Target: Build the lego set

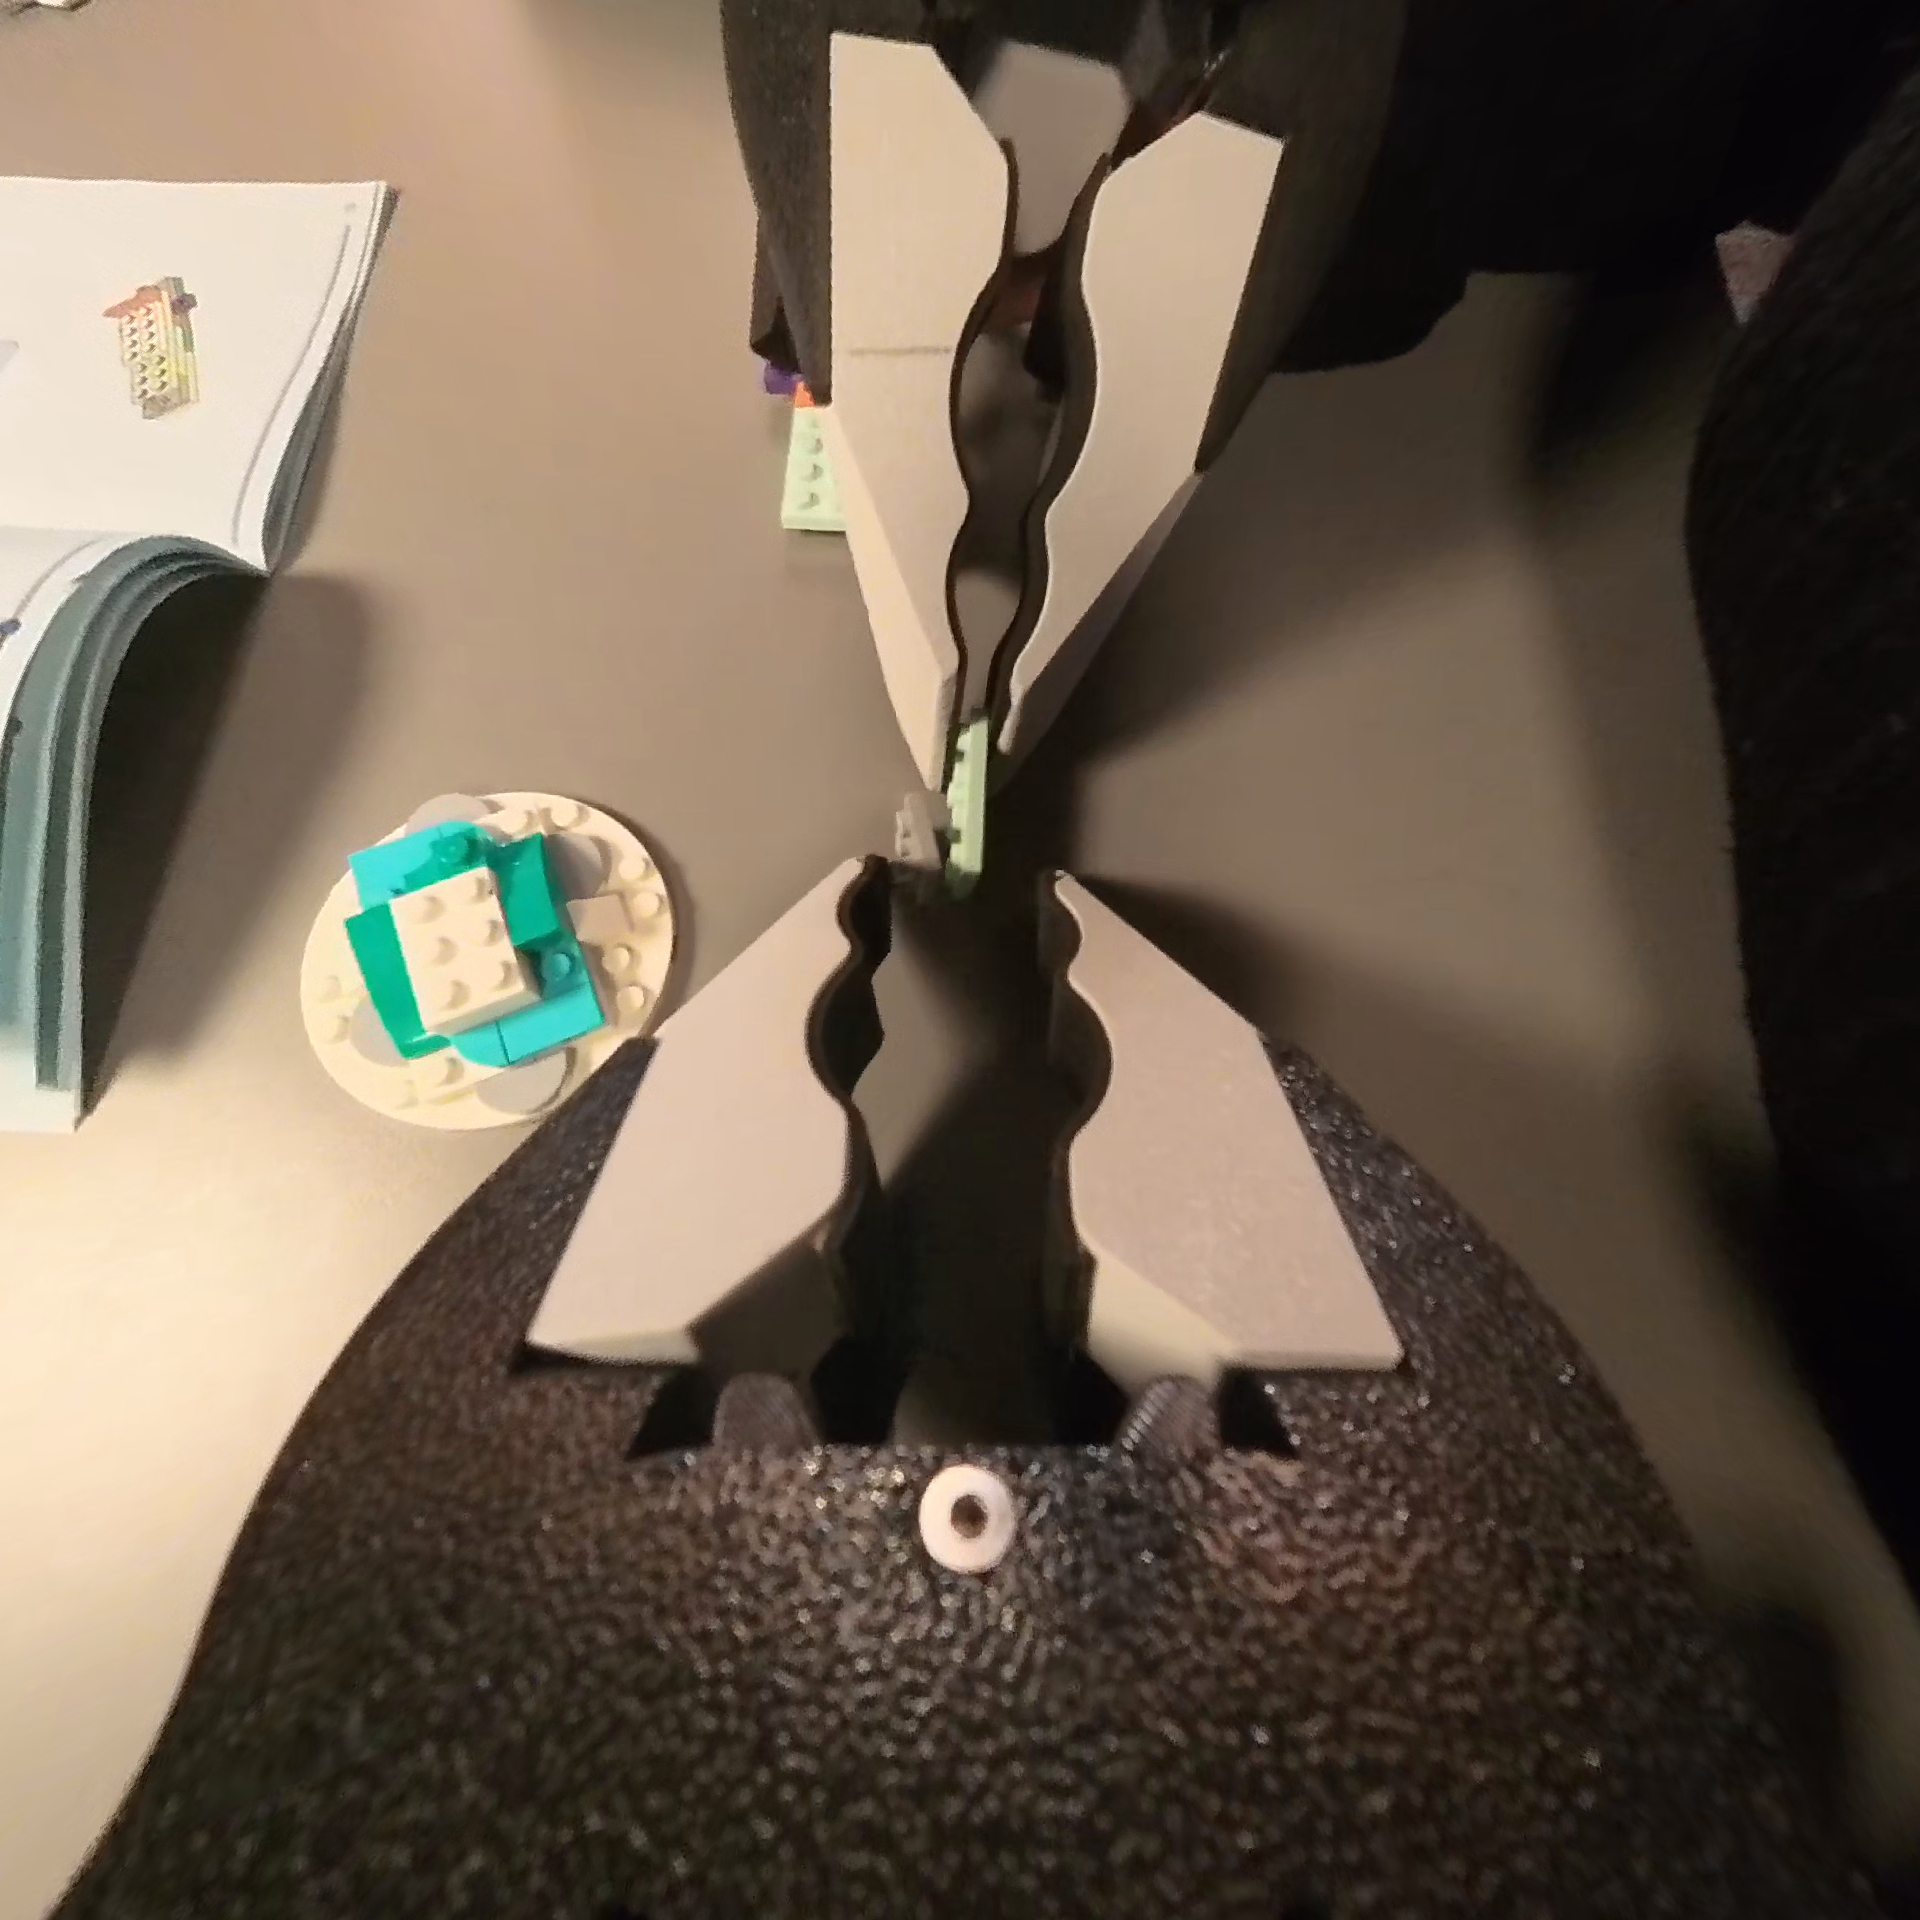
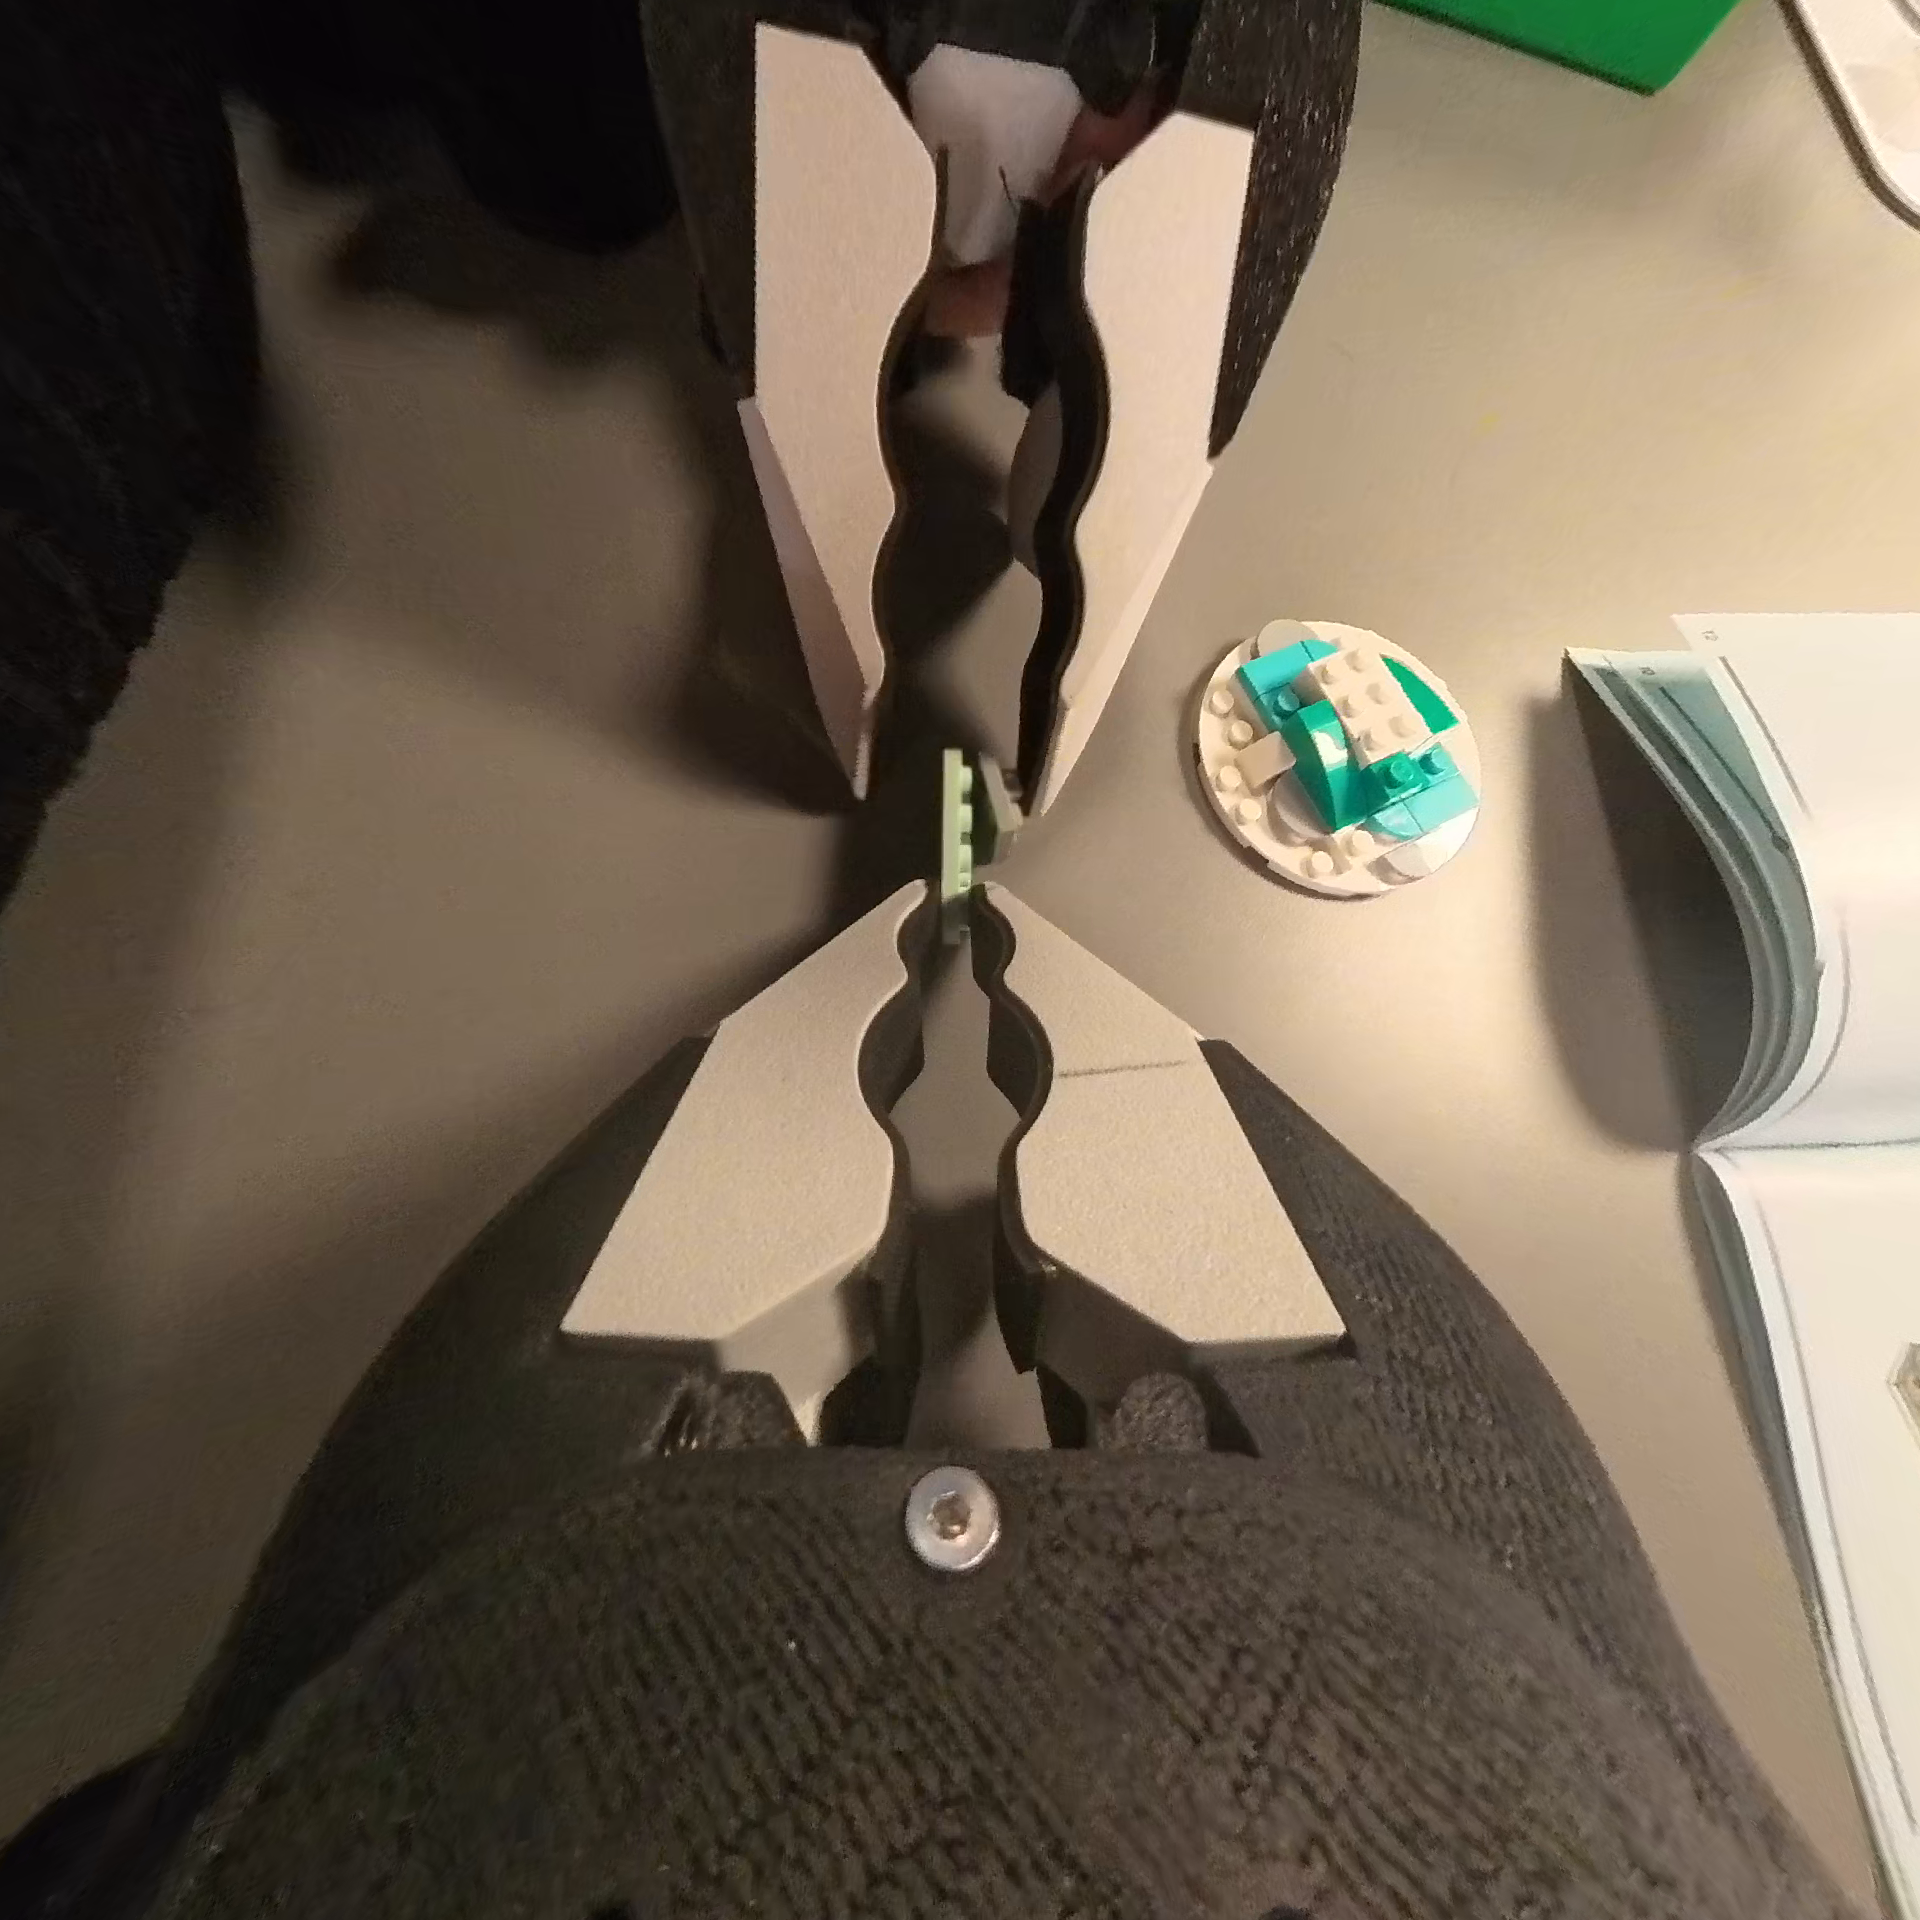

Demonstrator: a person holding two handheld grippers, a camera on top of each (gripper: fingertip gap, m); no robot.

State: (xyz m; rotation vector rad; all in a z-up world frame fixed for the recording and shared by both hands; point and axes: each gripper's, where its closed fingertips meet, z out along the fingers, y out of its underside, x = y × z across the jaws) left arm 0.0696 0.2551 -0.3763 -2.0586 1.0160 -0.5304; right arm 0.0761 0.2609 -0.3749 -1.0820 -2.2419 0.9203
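My right gripper (image 2: 956,899) is shut on the lower end of a thin light green plate (image 2: 954,831), held on edge above the table. A small grey piece (image 2: 1000,816) sits on the plate's studded side. My left gripper (image 1: 964,873) is open, and its fingertips flank the plate's (image 1: 971,800) free end and the grey piece (image 1: 916,831). The grey piece lies against or very near one fingertip. The right gripper (image 1: 977,758) comes in from the top of the left wrist view, and the left gripper (image 2: 948,795) does the same in the right wrist view.
A round white base plate (image 1: 644,904) (image 2: 1226,748) with a teal and white build (image 1: 468,951) (image 2: 1351,727) lies on the table. An open instruction booklet (image 1: 156,416) (image 2: 1818,831) lies beside it. A light green wedge plate (image 1: 816,468) and small purple and orange pieces (image 1: 784,384) lie farther off. A green box (image 2: 1558,31) stands at the far edge. Less than 4 cm separates the two grippers' tips.
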